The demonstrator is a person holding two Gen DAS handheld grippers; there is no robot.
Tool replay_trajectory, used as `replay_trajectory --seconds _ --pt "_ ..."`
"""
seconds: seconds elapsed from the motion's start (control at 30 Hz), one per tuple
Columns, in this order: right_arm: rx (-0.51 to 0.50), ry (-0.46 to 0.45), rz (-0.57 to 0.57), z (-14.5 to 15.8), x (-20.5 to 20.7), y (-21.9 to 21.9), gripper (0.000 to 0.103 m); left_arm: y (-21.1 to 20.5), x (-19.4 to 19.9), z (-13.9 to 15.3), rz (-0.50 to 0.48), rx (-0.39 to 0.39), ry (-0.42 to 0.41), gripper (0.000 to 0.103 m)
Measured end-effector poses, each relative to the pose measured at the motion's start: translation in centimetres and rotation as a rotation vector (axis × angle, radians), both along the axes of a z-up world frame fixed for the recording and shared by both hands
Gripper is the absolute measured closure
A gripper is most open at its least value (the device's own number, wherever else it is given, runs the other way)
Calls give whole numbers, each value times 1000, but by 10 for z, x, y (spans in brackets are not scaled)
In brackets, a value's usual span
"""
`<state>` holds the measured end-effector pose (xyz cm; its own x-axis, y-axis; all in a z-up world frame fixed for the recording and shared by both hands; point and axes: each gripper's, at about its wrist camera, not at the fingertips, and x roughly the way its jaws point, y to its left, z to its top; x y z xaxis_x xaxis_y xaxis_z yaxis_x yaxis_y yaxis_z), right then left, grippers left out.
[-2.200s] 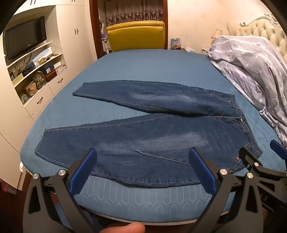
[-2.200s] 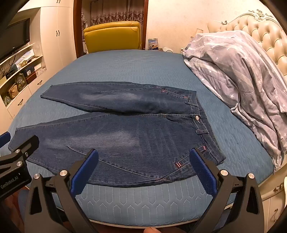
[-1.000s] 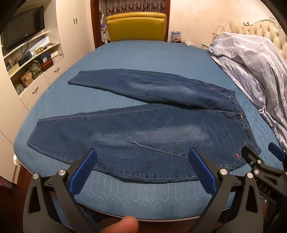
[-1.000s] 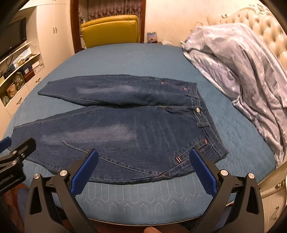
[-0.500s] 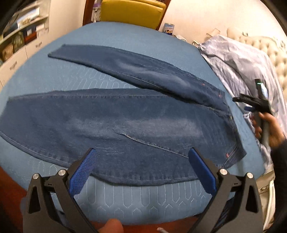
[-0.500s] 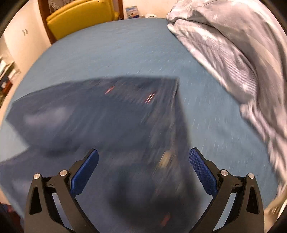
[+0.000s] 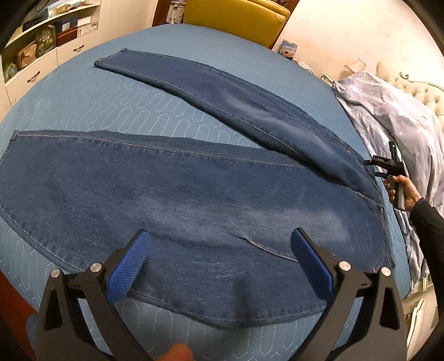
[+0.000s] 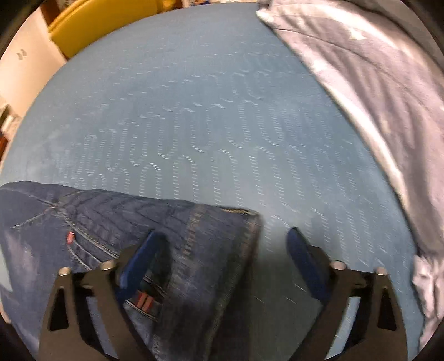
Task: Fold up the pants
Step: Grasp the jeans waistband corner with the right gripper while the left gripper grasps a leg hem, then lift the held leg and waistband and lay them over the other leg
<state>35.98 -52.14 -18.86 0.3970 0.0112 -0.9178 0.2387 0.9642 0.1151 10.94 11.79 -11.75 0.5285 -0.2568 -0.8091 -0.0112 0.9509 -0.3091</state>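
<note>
**Q.** Where are the jeans (image 7: pixel 194 194), and how do they lie?

**A.** Flat on the blue bed (image 7: pixel 111 116), legs spread in a V toward the shelves (image 7: pixel 50 25), waistband toward the grey duvet (image 7: pixel 402 119). The near leg runs across the front edge of the bed; the far leg angles away toward the yellow chair (image 7: pixel 236 14).

**Q.** What are the two grippers doing?

**A.** The left gripper (image 7: pixel 219 263) hovers above the near leg, around thigh level, jaws spread wide, nothing between its blue pads (image 7: pixel 127 266). The right gripper (image 8: pixel 222 261) is low at the far corner of the waistband (image 8: pixel 244 219), also spread wide. Its left pad sits over the denim, its right pad over bare bedcover. The right-wrist view is blurred, so contact with the cloth cannot be confirmed. No fabric is pinched.

**Q.** Which step does this show?

**A.** Apparently the very start: the approach for a first grasp, with no fold yet made. The right gripper seems to be lining up on the waistband corner, probably to bring one half of the jeans over the other.

**Q.** What does the next move call for?

**A.** Likely, the right jaws must straddle the waistband edge and close on all its layers. The left gripper would need a matching hold on the same leg, so both ends lift together and the legs stack evenly.
</note>
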Motion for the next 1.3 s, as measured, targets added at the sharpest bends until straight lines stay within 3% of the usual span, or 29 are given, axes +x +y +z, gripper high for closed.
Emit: replay_trajectory --seconds 0.03,0.1,0.17,0.37,0.53,0.67,0.77,0.97,1.1,1.17,1.3 --pt "-6 -5 18 -1 2 2 40 2 2 -1 0 -1 -1 2" --pt "-51 -20 68 1 4 11 77 5 6 -2 5 -8 2 2" --pt "-40 -57 102 11 -2 18 85 10 14 0 6 -29 0 6" --pt "-40 -243 142 75 -53 37 87 33 68 14 19 -150 -21 13" --pt "-16 -406 228 138 -136 72 88 65 135 22 86 -361 -4 21" --pt "19 -467 291 159 -206 99 88 84 178 14 102 -558 26 34" --pt "74 -460 331 151 -270 121 88 98 202 -6 142 -684 64 36" --pt "150 -409 313 120 -335 138 88 113 219 -48 206 -788 114 46" --pt "163 -381 287 106 -353 144 88 121 226 -56 230 -812 115 47" --pt "170 -379 276 105 -353 144 88 124 229 -59 281 -741 133 47" --pt "163 -386 266 112 -351 145 88 135 235 -73 331 -771 145 50"
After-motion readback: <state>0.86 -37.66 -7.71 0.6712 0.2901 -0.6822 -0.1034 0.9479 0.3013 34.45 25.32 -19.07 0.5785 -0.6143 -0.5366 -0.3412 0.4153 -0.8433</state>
